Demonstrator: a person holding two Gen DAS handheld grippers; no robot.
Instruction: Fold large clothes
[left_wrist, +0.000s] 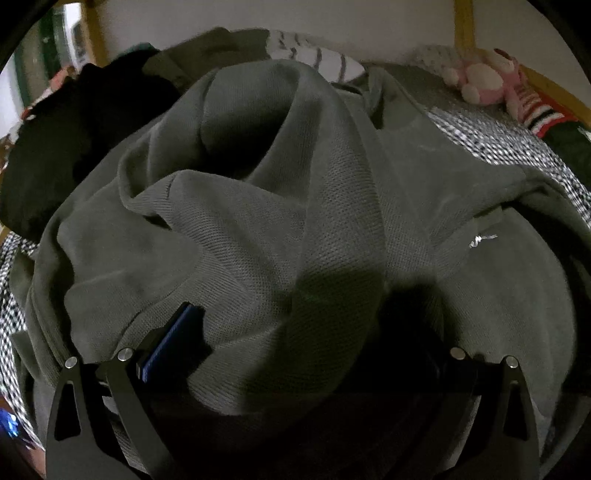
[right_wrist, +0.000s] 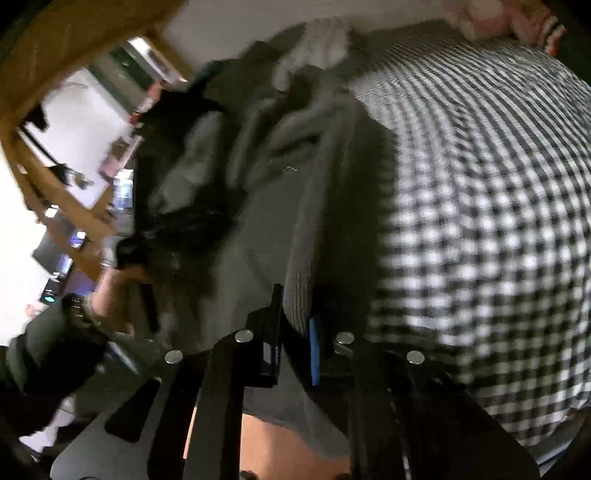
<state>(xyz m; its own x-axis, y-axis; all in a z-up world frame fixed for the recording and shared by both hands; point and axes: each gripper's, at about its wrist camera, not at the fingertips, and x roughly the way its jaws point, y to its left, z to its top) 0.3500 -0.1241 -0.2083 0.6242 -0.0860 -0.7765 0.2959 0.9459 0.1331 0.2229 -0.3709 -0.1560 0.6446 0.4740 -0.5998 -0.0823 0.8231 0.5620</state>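
A large grey-green knit garment (left_wrist: 295, 221) lies bunched on a black-and-white checked bed cover (left_wrist: 517, 147). My left gripper (left_wrist: 295, 332) is buried in its folds: one blue-padded finger (left_wrist: 170, 339) shows at the left and cloth covers the right finger, so its hold is unclear. In the right wrist view my right gripper (right_wrist: 295, 325) is shut on the ribbed hem (right_wrist: 295, 288) of the same garment (right_wrist: 277, 177), at the near edge of the bed. The person's left hand with the other gripper (right_wrist: 125, 266) shows at the left.
A pile of dark clothes (left_wrist: 74, 147) and a striped white garment (left_wrist: 314, 55) lie at the back left. A pink plush toy (left_wrist: 484, 77) sits at the back right by the wooden bed frame (left_wrist: 463, 26). The checked cover (right_wrist: 480, 184) spreads to the right.
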